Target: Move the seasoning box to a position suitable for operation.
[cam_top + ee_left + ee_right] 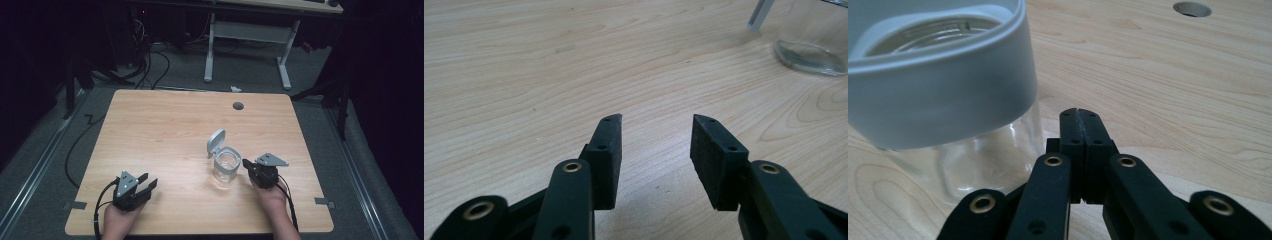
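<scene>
A clear glass jar (pixel 226 168) with a grey collar stands upright right of the table's middle, its grey flip lid (pixel 216 142) hinged open and leaning back to the left. In the right gripper view the jar (pixel 943 90) looms close at the left, collar at the top. My right gripper (pixel 246 163) is shut with nothing between its pads, tips just right of the jar; its jaws (pixel 1080 120) press together. My left gripper (pixel 148 181) rests near the front left, open and empty, with bare wood between its pads (pixel 606 145). The jar's base (pixel 806 50) sits far right there.
The wooden table (pixel 165 130) has a round cable hole (pixel 238 106) near its far edge, also visible as the hole (pixel 1191 8) in the right gripper view. A white desk frame (pixel 250 35) and cables lie on the floor beyond the table.
</scene>
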### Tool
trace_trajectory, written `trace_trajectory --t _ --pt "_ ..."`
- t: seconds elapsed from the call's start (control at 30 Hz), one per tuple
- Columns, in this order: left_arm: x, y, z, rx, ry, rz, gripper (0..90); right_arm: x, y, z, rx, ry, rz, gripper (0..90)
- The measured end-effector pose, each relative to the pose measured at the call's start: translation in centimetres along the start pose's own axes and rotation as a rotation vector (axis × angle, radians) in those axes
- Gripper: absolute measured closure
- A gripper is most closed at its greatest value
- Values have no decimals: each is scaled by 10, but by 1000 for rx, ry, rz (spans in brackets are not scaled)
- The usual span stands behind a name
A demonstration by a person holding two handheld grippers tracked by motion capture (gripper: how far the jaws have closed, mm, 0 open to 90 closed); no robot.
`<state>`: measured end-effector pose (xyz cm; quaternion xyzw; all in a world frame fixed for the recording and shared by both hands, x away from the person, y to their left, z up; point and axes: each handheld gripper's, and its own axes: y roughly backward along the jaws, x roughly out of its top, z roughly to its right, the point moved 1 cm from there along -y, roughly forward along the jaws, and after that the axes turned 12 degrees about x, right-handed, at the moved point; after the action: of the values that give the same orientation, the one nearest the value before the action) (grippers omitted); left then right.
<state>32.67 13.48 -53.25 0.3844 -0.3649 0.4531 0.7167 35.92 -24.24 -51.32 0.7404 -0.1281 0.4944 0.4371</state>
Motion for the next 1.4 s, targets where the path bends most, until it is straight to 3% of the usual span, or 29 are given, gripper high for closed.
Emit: trace_trajectory --t 0.5,0.7,1.4 --pt "-1 2 1 10 16 9 560 4 -10 1 24 36 8 900" --pt "-1 2 0 4 18 3 562 3 -7 -7 31 40 3 900" --pt "-1 4 4 -12 9 6 576 -7 -11 -47 125 93 -21 899"
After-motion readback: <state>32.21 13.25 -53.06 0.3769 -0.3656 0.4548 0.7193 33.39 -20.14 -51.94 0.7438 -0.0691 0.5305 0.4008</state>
